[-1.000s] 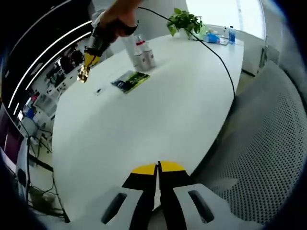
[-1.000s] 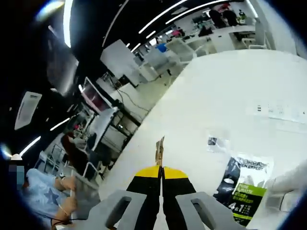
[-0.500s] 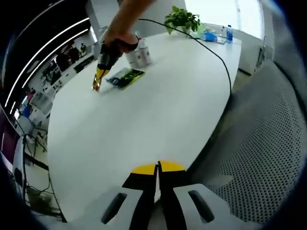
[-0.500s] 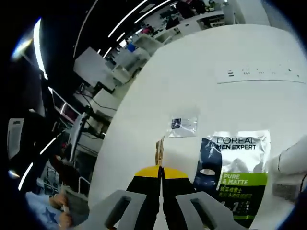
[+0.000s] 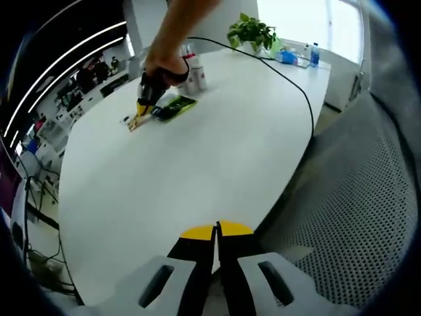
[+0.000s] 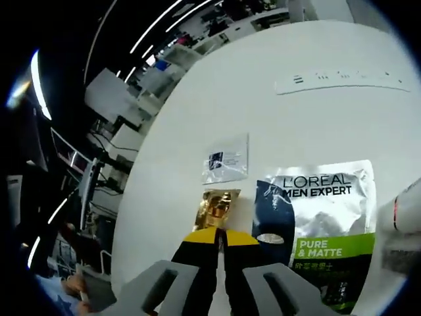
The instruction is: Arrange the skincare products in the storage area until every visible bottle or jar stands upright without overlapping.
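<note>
White table [image 6: 316,46]: three sachets, right hand-held gripper [image 6: 219,232] pinching gold sachet [image 6: 216,208].

Gold sachet [image 6: 215,209] on table [image 6: 316,131], betw clear packet [image 6: 227,160] & mask pouch [image 6: 314,224].

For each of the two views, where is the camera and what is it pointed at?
Left gripper view: low at the table's near edge, facing across it; own left tongs shut at bottom; a person's arm works the right tongs far off.
Right gripper view: close above the table, looking down; own right tongs gripping a gold sachet.
Shared: the green-and-silver packet, the gold sachet, the table.
</note>
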### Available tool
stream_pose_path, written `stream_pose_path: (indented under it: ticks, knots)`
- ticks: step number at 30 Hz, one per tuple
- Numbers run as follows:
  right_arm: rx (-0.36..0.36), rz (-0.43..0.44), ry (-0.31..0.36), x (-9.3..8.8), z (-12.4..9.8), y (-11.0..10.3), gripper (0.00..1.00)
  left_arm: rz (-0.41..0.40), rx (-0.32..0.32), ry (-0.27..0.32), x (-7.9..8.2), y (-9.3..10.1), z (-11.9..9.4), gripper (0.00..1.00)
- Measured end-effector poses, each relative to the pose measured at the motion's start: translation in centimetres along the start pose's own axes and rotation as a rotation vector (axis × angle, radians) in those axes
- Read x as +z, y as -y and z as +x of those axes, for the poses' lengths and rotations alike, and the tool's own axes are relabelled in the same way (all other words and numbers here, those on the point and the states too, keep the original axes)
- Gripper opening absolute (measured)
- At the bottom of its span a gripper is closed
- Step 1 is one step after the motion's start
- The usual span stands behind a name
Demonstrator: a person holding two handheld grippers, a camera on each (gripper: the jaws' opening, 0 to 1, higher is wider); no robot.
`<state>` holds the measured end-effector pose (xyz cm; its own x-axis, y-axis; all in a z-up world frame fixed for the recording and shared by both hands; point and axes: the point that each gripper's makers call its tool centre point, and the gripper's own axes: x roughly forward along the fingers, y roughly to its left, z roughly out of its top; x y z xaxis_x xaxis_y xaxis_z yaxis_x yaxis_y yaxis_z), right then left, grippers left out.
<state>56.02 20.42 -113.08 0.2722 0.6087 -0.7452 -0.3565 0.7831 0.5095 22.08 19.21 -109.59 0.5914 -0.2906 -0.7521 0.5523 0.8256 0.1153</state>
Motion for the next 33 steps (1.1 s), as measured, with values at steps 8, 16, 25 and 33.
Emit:
stream_pose_path:
  ticks: [8,16,25,33]
  knots:
    - [-0.052,-0.095,-0.019,0.0,0.1,0.5,0.02,0.001,0.001,-0.007,-0.1,0.0,0.0,0.0]
    - [-0.115,-0.261,-0.029,0.4,-0.6,0.7,0.13,0.013,0.003,-0.008,-0.1,0.0,0.0,0.0]
    - [-0.088,-0.353,0.039,3.7,-1.0,-1.5,0.19,0.02,0.006,-0.013,-0.2,-0.1,0.0,0.0]
    - [-0.117,-0.377,0.05,7.7,0.3,-1.8,0.3,0.019,0.009,-0.02,-0.4,-0.2,0.0,0.0]
